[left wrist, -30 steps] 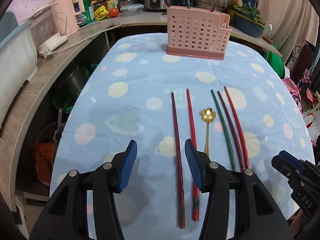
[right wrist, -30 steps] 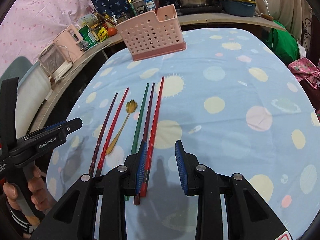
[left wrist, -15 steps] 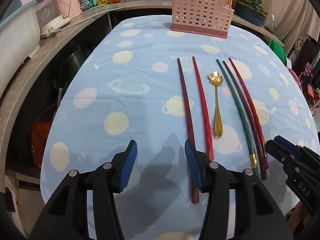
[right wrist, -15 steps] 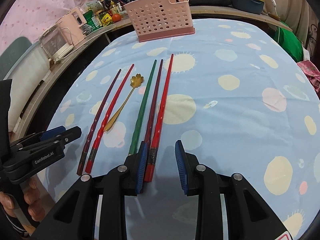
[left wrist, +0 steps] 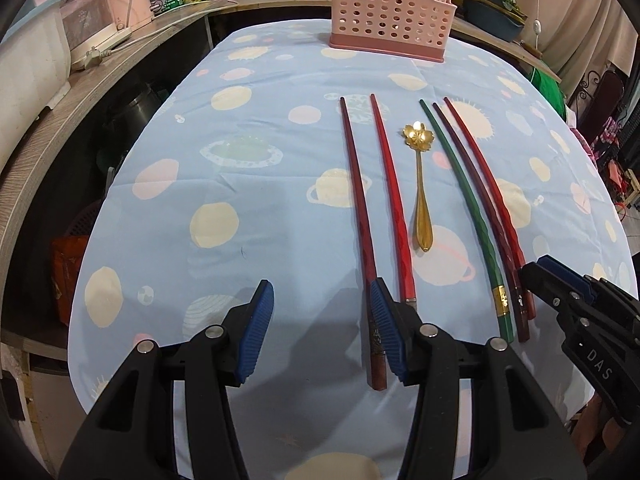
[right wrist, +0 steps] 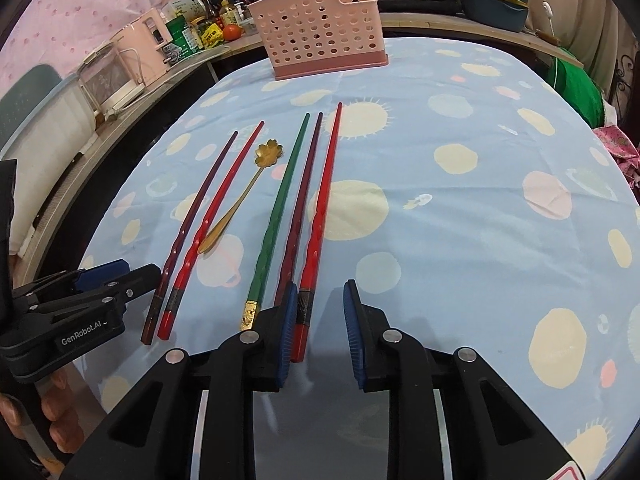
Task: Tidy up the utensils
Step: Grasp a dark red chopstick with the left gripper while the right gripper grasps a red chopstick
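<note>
Both the left gripper (left wrist: 320, 328) and the right gripper (right wrist: 320, 320) are held open and empty. "GenRobot.AI" is read only in the right view, "DAS" only in the left.

- "DAS", white letters on the black body of the right hand-held gripper (left wrist: 560, 300), seen at the lower right edge of the left wrist view.
- "GenRobot.AI", white letters on the black body of the left hand-held gripper (right wrist: 116, 280), seen at the lower left of the right wrist view.
- Printing on the packets and bottles (right wrist: 200, 32) along the back worktop is too small to read.
</note>
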`<action>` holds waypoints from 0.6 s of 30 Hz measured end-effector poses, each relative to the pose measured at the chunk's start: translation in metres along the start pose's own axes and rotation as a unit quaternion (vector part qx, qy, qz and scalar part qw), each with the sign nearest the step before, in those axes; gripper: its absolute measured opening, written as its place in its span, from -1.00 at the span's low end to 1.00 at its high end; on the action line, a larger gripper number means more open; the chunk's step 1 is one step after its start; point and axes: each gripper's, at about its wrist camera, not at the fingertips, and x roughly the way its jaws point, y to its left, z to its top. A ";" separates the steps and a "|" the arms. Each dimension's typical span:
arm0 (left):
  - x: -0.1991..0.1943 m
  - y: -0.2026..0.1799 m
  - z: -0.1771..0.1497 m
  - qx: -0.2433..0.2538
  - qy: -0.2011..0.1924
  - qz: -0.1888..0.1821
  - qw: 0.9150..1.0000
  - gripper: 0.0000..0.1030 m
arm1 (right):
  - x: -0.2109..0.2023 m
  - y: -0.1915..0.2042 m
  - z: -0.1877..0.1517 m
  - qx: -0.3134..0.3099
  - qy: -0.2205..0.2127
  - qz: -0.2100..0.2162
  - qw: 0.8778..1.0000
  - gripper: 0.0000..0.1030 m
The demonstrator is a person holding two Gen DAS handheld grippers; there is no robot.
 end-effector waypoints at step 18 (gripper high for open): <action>0.002 -0.009 -0.012 0.015 0.004 -0.005 1.000 -0.04 | -0.003 -0.002 -0.008 -0.013 -0.007 -0.022 1.000 -0.86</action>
